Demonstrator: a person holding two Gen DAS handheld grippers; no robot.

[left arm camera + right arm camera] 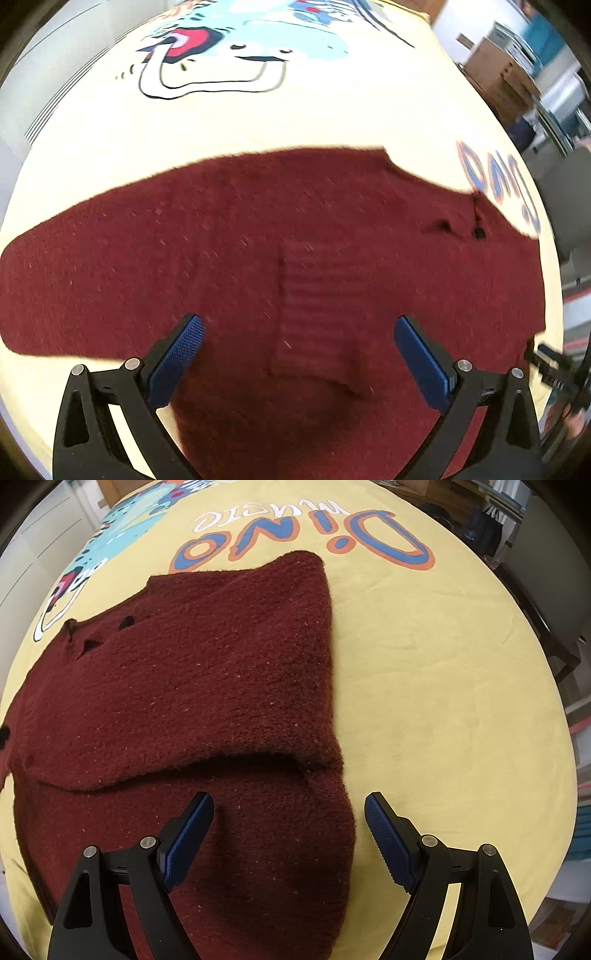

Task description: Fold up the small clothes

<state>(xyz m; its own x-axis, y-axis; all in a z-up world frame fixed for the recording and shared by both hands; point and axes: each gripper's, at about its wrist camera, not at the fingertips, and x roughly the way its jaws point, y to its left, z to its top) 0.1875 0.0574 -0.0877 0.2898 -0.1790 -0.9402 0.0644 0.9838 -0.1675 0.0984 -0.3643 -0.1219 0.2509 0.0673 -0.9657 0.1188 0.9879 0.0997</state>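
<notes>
A dark red knitted sweater (258, 240) lies spread on a yellow printed cloth (295, 118). My left gripper (298, 332) is open just above the sweater, its blue pads either side of a ribbed cuff (310, 314) lying on the body. In the right wrist view the sweater (207, 672) has a sleeve folded over the body. My right gripper (289, 808) is open over the sweater's right edge, holding nothing.
The yellow cloth (443, 701) carries a cartoon dinosaur print (221, 51) and the word "Dino" (306, 539). Cardboard boxes and shelving (517, 74) stand beyond the surface at right. A chair (546, 590) stands past the far right edge.
</notes>
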